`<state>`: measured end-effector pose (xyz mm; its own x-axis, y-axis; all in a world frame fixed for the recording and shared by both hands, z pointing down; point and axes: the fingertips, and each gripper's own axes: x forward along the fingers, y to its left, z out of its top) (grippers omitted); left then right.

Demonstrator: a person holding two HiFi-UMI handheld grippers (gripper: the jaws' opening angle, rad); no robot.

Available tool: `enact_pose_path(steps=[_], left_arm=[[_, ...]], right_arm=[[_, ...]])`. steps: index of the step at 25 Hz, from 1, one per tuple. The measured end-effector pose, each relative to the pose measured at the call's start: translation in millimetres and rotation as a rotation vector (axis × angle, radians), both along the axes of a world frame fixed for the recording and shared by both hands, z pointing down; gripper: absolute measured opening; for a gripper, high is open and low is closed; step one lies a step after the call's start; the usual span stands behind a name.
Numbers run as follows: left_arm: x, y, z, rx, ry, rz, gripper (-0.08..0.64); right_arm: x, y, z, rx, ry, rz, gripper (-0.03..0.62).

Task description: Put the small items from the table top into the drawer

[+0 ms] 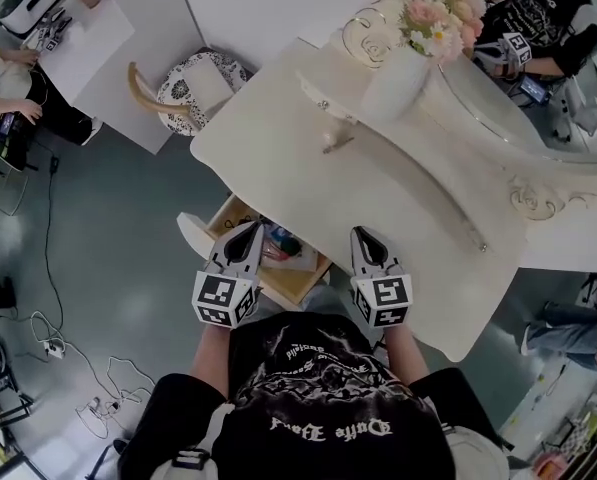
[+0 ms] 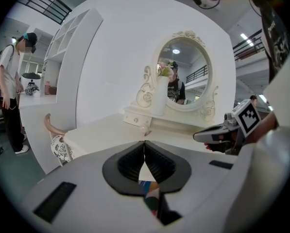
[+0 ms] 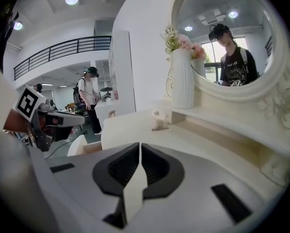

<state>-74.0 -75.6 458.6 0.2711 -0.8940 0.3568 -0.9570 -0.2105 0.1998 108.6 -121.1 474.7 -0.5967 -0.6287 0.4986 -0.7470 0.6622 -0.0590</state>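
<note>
Currently, one small pale item [image 1: 333, 140] is sitting alone on the table top [image 1: 278, 168], in front of the vase [image 1: 396, 83], and is not yet lifted. Both grippers are hovering at the near edge of the table, close to the person's chest.

The right gripper [image 3: 141, 148] is showing its jaws pressed together with nothing between them. The left gripper [image 2: 144, 148] is likewise showing its jaws meeting at the tips and empty; only coloured drawer contents are showing through the gap below.

In the head view the item is lying at about 11 o'clock from the right gripper and between 1 and 2 o'clock from the left. The right is judged the nearer. In the right gripper view the item is standing at roughly 1 o'clock above the jaw tips, well apart from them. Its long axis is appearing to run from 8 to 2 o'clock in the head view, though it is too small to confirm.

The open drawer [image 1: 294, 286] is lying at 9 o'clock from the right gripper, just under the left.

Judgement: the right jaws are needing to spread before any approach.
</note>
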Motion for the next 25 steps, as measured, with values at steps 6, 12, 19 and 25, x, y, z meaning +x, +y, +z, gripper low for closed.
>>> enact_pose_path(steps=[6, 12, 19, 25], left_arm=[[-11, -4, 0, -0.001, -0.001, 0.051, 0.015], [-29, -5, 5, -0.010, 0.006, 0.084, 0.015], [-52, -7, 11, -0.033, 0.008, 0.123, 0.015], [-65, -13, 14, -0.038, -0.003, 0.165, 0.015]], right_arm=[[-19, -8, -11, 0.021, 0.009, 0.021, 0.014], [-35, -31, -20, 0.028, 0.002, 0.087, 0.027], [-60, -52, -27, 0.030, 0.030, 0.127, 0.107], [-76, -74, -25, 0.003, 0.008, 0.179, 0.153]])
